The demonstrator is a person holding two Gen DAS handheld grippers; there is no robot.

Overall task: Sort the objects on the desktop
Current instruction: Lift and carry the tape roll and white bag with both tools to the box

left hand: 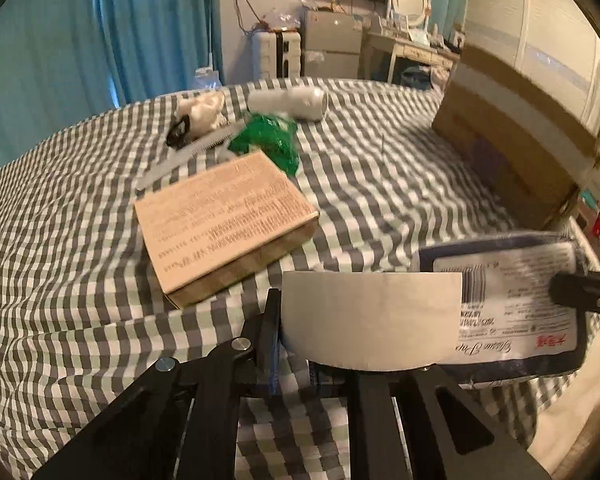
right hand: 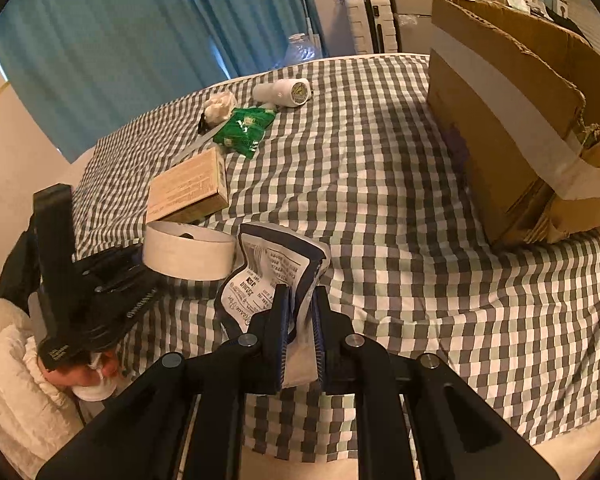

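My left gripper [left hand: 320, 328] is shut on a white tape roll [left hand: 372, 320], held just above the checkered table; the roll also shows in the right wrist view [right hand: 188, 256]. My right gripper [right hand: 300, 320] is shut on a blue-and-white tissue pack [right hand: 272, 276], right beside the roll; the pack also shows in the left wrist view [left hand: 512, 312]. A tan flat box [left hand: 224, 224], a green packet [left hand: 268, 140], a white bottle [left hand: 288, 102], a white crumpled thing [left hand: 202, 114] and a grey comb-like strip [left hand: 184, 156] lie farther back.
A large open cardboard box [right hand: 512, 120] stands on the right side of the table. The checkered cloth [right hand: 380, 184] covers the table, whose front edge is near me. A suitcase [right hand: 370, 24] and furniture stand behind the table.
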